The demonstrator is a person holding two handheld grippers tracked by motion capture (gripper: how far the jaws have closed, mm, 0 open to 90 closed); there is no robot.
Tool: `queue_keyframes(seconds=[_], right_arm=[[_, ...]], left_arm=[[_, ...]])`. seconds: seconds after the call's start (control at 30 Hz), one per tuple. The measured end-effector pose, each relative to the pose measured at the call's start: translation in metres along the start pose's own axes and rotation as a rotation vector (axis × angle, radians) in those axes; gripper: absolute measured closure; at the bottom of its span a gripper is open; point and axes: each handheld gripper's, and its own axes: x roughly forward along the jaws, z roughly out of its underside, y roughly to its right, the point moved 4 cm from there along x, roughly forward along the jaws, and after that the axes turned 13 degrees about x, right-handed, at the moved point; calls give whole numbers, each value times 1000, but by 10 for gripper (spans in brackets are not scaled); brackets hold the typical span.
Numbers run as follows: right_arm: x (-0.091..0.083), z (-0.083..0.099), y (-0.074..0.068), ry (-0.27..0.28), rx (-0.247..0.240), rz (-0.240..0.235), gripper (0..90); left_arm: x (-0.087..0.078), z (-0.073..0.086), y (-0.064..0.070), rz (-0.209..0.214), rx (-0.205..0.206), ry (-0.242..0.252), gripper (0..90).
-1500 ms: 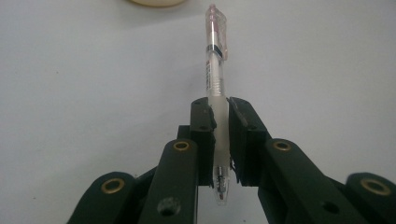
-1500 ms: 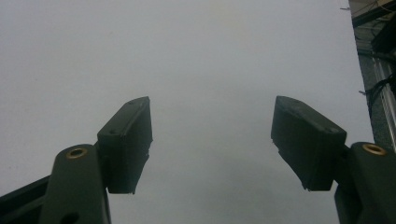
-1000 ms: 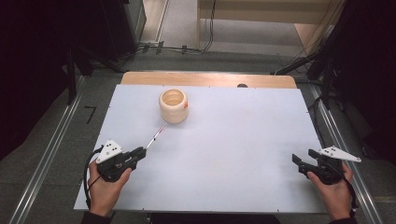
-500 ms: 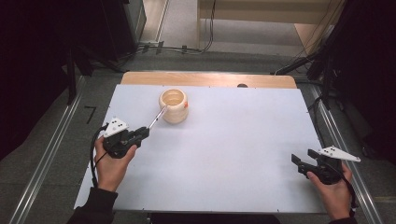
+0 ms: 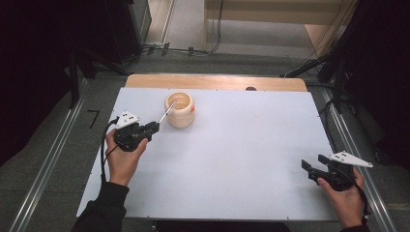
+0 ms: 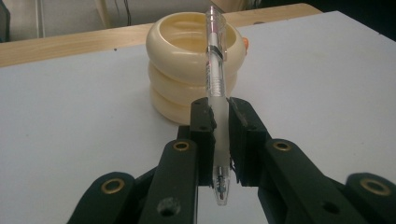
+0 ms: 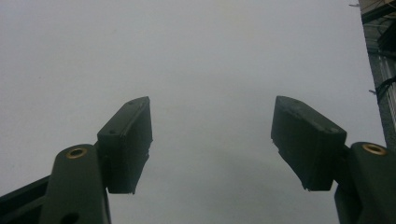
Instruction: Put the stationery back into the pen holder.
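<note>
- Pen (image 6: 215, 88), clear-barrelled, is clamped between the jaws of the left gripper (image 6: 218, 140); its far end reaches over the rim of the cream ribbed pot (image 6: 194, 65), its tip pointing back toward the hand.
- Left hand (image 5: 123, 159) sits just near-left of the pot (image 5: 180, 110), forearm stretched forward over the white table (image 5: 241, 159), gripper (image 5: 153, 126) aimed at the pot.
- Right hand (image 5: 344, 195) rests well apart from the pot, at the table's near right corner.
- Right gripper (image 7: 212, 140) has its jaws spread wide, holding nothing, above bare table.
</note>
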Motion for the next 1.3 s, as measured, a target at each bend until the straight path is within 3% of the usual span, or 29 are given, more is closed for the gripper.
queue_keyframes(seconds=[0.7,1.3], right_arm=[[1,1,0,-5,-1,0,278],[2,1,0,-8,-5,1,278]], left_arm=[[21,-10,-6,-8,-21,13,816],[26,-15,-9,-19,-36,31,815]])
